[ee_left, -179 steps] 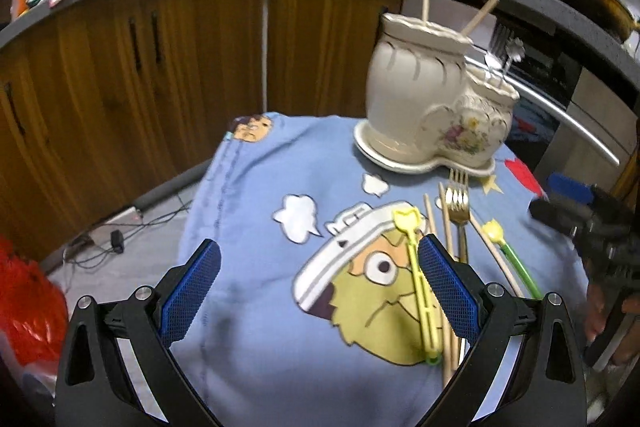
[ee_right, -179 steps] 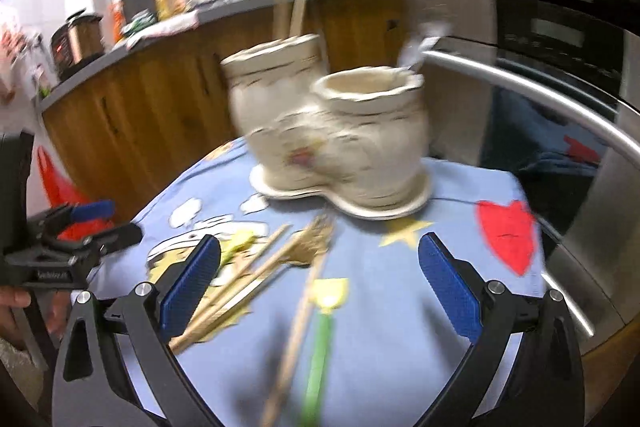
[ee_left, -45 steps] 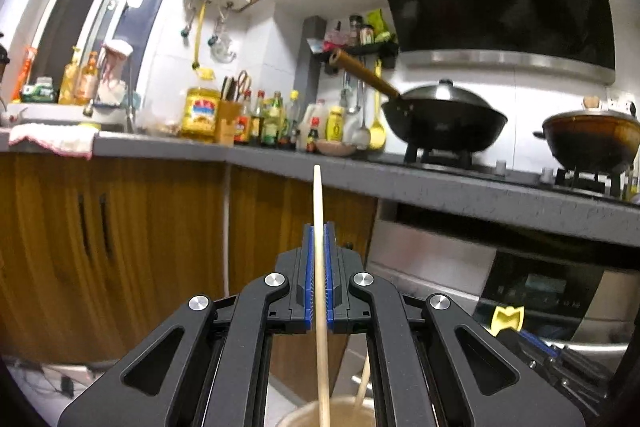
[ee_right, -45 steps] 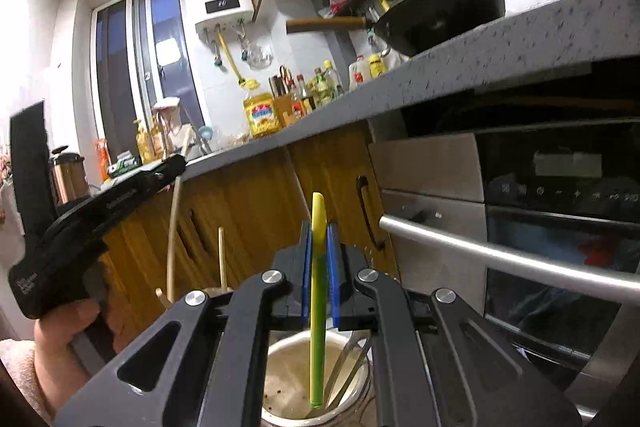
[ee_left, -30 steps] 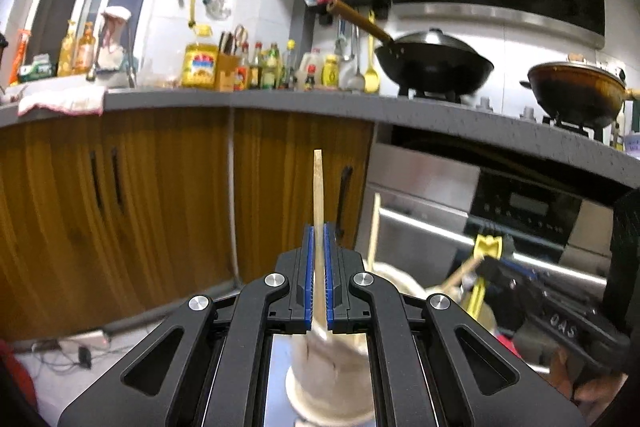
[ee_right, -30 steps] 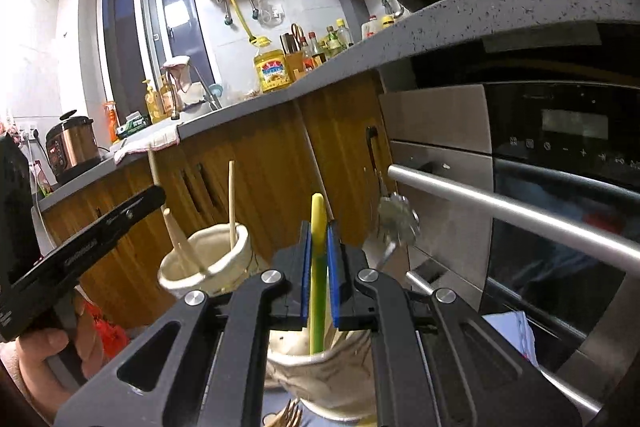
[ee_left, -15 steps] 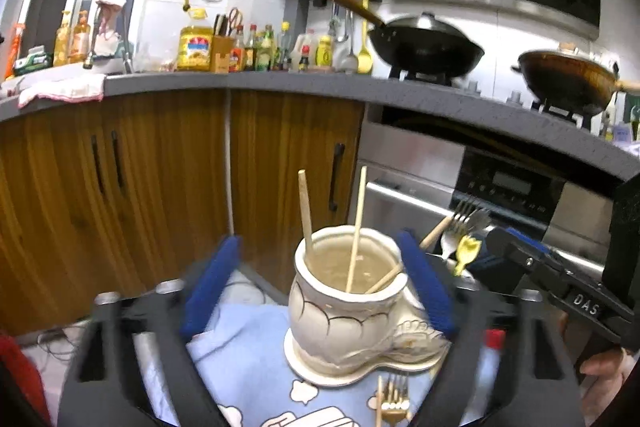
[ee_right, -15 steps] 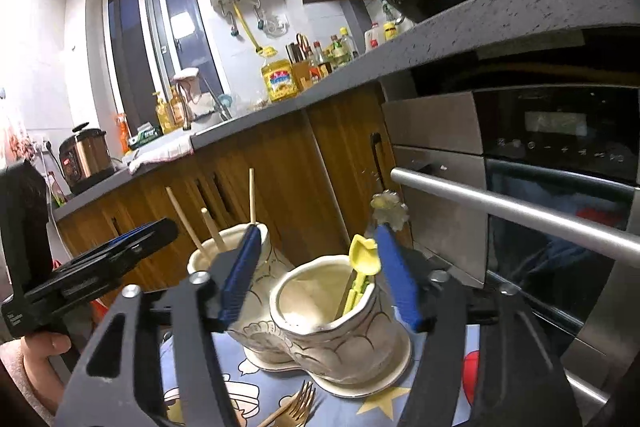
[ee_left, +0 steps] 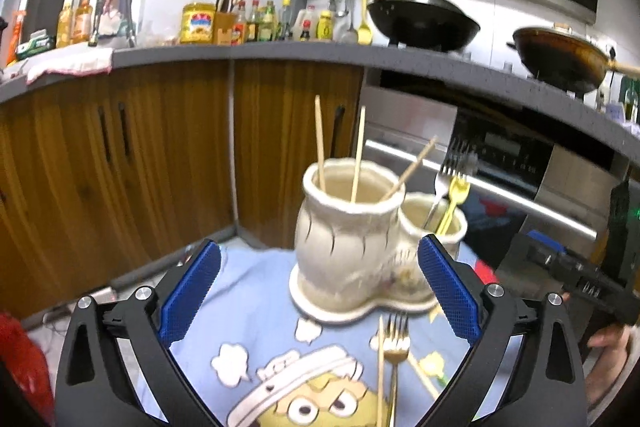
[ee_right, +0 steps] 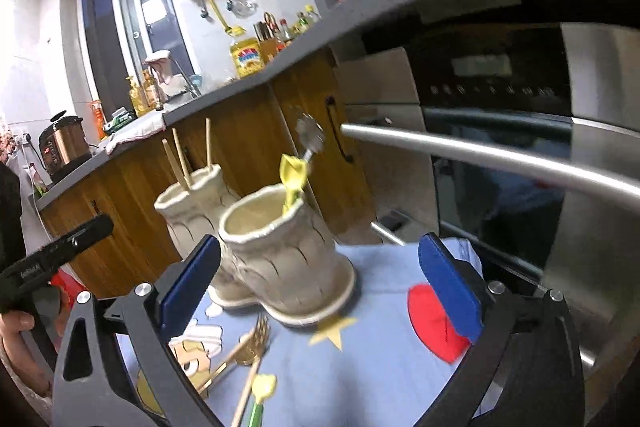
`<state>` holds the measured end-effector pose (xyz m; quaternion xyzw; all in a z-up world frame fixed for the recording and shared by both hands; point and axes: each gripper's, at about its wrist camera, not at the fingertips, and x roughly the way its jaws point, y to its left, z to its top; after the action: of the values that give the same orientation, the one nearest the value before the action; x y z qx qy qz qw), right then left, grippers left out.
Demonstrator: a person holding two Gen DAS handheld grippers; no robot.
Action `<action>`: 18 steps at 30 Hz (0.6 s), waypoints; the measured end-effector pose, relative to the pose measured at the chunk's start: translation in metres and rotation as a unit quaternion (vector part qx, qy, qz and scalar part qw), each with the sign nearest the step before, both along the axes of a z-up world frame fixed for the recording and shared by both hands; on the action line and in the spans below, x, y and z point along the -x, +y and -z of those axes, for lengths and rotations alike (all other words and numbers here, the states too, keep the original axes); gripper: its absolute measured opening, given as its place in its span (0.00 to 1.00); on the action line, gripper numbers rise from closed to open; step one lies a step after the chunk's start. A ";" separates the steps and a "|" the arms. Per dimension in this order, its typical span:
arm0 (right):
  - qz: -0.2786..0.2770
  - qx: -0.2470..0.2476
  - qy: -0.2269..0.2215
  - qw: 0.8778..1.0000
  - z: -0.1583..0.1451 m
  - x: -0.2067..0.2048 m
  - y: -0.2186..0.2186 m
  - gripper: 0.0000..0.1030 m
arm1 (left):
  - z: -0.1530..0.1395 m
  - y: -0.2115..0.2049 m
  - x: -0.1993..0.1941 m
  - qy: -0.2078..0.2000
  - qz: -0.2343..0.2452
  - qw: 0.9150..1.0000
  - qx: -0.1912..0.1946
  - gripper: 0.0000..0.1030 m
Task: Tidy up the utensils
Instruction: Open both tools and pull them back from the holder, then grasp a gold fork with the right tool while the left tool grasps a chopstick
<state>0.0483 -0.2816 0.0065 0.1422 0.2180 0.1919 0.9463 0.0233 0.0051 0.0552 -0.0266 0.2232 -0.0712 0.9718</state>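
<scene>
The left claw [ee_left: 318,289] was spreading its jaws and already stood wide, its blue pads [ee_left: 190,291] well apart and pressing on nothing; the cream ceramic holder [ee_left: 352,243] showed between them but farther off, untouched. The right claw [ee_right: 320,281] was likewise opening, wide, with nothing gripped; the holder's nearer cup [ee_right: 276,251] sat just beyond its left pad, and whether the pad brushed it was hard to tell through the blur.

The holder stood upright on a desk covered by a blue cartoon cloth [ee_left: 256,311]. It was two cups joined on one base. In the left wrist view, the taller cup held three wooden chopsticks [ee_left: 319,143], two nearly upright and one leaning right. The shorter cup [ee_left: 434,223] behind it to the right held a silver fork [ee_left: 450,167] and a yellow plastic fork [ee_left: 456,191], both tines up.

On the cloth in front of the holder lay a gold fork [ee_left: 396,347] with tines toward the holder, a loose chopstick [ee_left: 381,367] just beside it on the left, and another chopstick [ee_left: 420,373] angled off to its right. The right wrist view showed the same gold fork [ee_right: 250,345] near a yellow-headed green utensil [ee_right: 260,395] at the lower edge.

At the right edge of the left wrist view a hand [ee_left: 608,343] held the other claw's body. Behind the desk ran wooden cabinets [ee_left: 120,155] and an oven with a steel handle [ee_right: 480,151].
</scene>
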 end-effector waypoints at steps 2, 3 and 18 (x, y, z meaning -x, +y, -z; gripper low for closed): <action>0.003 -0.001 0.011 1.000 0.005 0.003 -0.003 0.95 | 0.008 0.001 0.005 0.012 0.003 1.000 0.000 0.95; 0.004 -0.001 0.016 1.000 0.007 0.005 -0.004 0.95 | 0.012 0.001 0.008 0.021 0.006 1.000 -0.002 0.95; -0.052 0.095 0.088 0.990 0.033 0.013 0.055 0.95 | 0.058 0.010 0.034 0.097 0.021 0.995 -0.009 0.95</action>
<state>0.0353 -0.2263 -0.0261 0.0569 0.3251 0.2061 0.9212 -0.0108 0.0152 -0.0024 -0.0196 0.3178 -0.0867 0.9440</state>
